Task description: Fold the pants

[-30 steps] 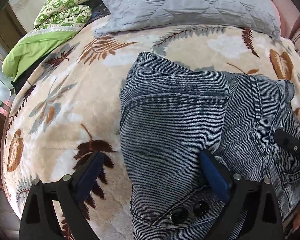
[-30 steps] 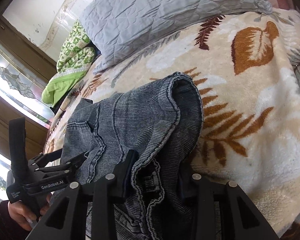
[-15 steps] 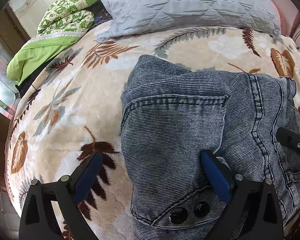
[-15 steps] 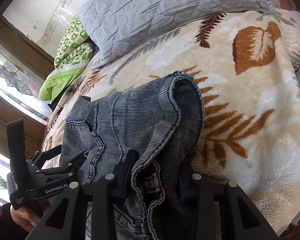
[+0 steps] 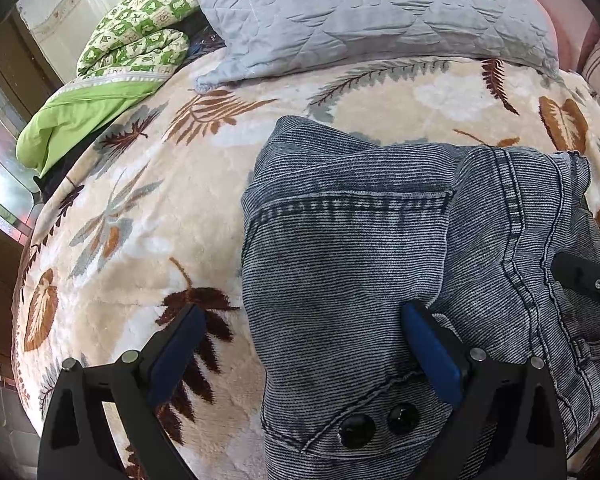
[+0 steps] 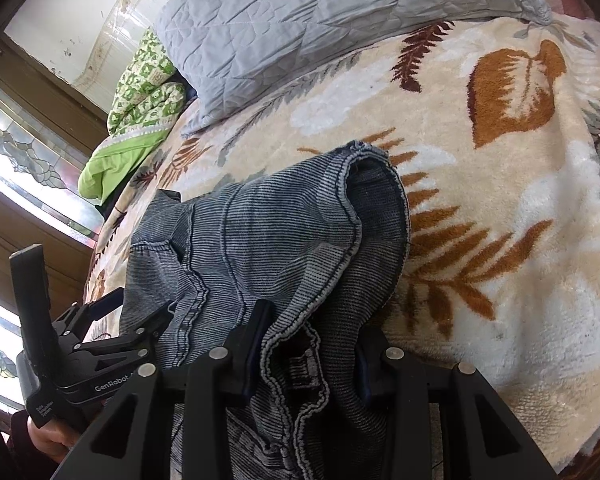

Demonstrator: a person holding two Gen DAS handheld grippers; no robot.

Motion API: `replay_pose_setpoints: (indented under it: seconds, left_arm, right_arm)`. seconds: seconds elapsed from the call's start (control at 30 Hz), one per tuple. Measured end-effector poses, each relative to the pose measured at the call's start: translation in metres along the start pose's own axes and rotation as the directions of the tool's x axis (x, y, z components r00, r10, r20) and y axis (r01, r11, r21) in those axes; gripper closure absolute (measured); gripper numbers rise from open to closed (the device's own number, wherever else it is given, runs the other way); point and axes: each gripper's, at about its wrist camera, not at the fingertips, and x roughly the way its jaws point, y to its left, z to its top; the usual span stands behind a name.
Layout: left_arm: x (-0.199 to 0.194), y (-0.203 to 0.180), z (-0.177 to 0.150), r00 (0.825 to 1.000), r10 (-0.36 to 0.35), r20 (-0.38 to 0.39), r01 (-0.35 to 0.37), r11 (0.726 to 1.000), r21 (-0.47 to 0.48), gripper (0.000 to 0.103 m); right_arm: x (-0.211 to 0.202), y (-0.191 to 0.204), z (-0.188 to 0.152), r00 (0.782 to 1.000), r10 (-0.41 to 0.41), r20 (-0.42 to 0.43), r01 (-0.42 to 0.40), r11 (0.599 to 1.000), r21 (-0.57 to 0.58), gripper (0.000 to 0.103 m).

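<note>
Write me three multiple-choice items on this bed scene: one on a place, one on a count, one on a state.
1. Where is the grey pillow relative to the pants?
A. under them
B. beyond them, at the far end of the bed
C. on the floor

2. How many dark buttons show on the pants?
A. one
B. four
C. two

3. How does the left tool stand?
A. open
B. shut on the pillow
C. shut on a button

Answers:
1 B: the pillow lies past the pants' far edge.
2 C: two sit side by side near the camera.
3 A: its fingers stand far apart, one of them over the blanket.
</note>
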Motion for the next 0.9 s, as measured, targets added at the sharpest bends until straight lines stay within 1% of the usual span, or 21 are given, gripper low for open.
replay_pose_setpoints:
  seconds: [0.67, 0.8, 0.9]
  left_arm:
    - [-0.0014, -0.0016, -0.0008, 1.000, 0.010, 0.014, -0.010, 1.000, 0.012, 0.003]
    - [-0.0003, 0.0006, -0.0001, 1.000, -0.002, 0.004, 0.002, 1.000, 0.004, 0.003]
    - [0.0024, 0.0063, 0.0014, 0.999, -0.036, -0.013, 0.035, 0.999, -0.017, 0.003]
  right_arm:
    - [0.0011, 0.0003, 0.0008, 1.000, 0.003, -0.006, -0.003, 1.000, -0.005, 0.062]
    - [0.0012, 0.0000, 0.0011, 1.000, 0.005, -0.006, -0.005, 1.000, -0.003, 0.062]
    - [0.0015, 0.0001, 0.0007, 1.000, 0.012, -0.005, -0.012, 1.000, 0.001, 0.062]
